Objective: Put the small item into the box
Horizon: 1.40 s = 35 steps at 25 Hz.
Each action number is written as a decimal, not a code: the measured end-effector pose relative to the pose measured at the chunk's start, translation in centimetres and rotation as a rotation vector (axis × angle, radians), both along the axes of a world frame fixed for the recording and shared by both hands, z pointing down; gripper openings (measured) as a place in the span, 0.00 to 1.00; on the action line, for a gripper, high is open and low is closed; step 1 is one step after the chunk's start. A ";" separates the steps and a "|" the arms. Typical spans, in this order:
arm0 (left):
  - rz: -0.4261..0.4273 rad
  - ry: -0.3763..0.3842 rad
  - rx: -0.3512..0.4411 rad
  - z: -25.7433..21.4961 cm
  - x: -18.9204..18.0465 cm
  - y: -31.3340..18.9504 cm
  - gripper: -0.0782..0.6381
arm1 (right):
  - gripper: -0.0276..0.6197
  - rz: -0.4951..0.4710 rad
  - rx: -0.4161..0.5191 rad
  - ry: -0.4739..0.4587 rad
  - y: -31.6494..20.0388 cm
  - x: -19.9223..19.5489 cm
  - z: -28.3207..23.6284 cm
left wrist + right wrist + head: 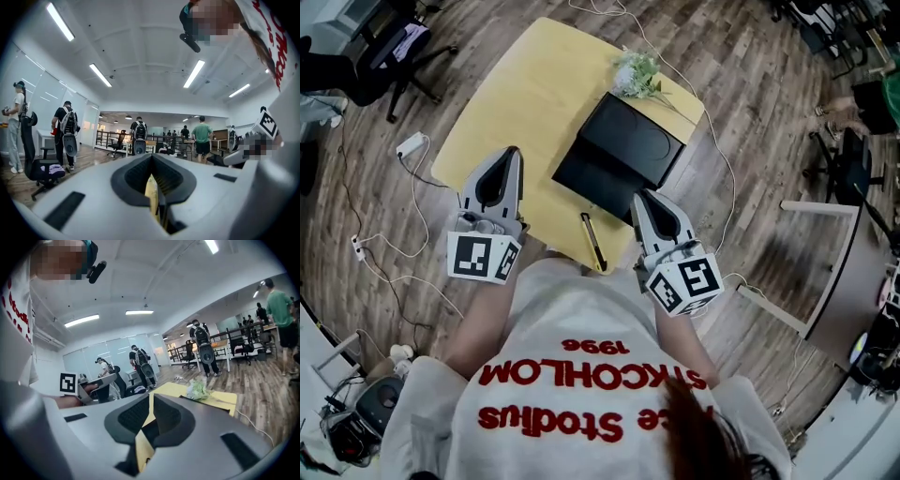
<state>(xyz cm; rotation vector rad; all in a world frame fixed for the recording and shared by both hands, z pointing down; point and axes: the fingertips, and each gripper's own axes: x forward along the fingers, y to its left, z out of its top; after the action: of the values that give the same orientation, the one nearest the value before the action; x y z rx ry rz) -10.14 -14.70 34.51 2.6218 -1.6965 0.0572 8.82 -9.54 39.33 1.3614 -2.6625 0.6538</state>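
Observation:
A yellow table [525,94] carries a shut black box [619,155] at its right side. The small item, a dark pen [592,241], lies on the table near the front edge, just below the box. My left gripper [511,157] hovers over the table's left front part, shut and empty, about a hand's width left of the pen. My right gripper [639,199] sits at the box's near right corner, just right of the pen, shut with nothing held. In the right gripper view the jaws [151,399] meet, with the table [174,390] beyond. The left gripper view also shows closed jaws [153,161].
A bunch of pale flowers [636,73] lies at the table's far corner, beside the box. A power strip [411,144] and cables lie on the wooden floor to the left. Office chairs [380,56] and a white table frame [834,272] stand around. Several people stand in the room.

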 end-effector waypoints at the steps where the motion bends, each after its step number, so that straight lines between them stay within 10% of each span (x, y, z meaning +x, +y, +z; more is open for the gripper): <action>1: 0.009 0.002 -0.008 0.2 0.0 -0.2 0.12 | 0.07 -0.008 -0.021 0.006 0.2 -0.7 0.5; 20: 0.135 0.001 -0.144 5.7 -0.6 -2.5 0.12 | 0.30 -0.221 -0.413 0.462 7.8 -8.0 20.4; 35: 0.144 -0.010 -0.205 8.2 -1.9 -1.7 0.12 | 0.23 -0.110 -0.486 0.519 8.2 -8.8 24.9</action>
<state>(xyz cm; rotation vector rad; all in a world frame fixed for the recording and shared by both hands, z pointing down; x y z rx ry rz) -12.06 -16.37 42.72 2.5882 -1.4164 0.2341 0.05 -1.32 64.24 1.0586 -1.9866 0.7456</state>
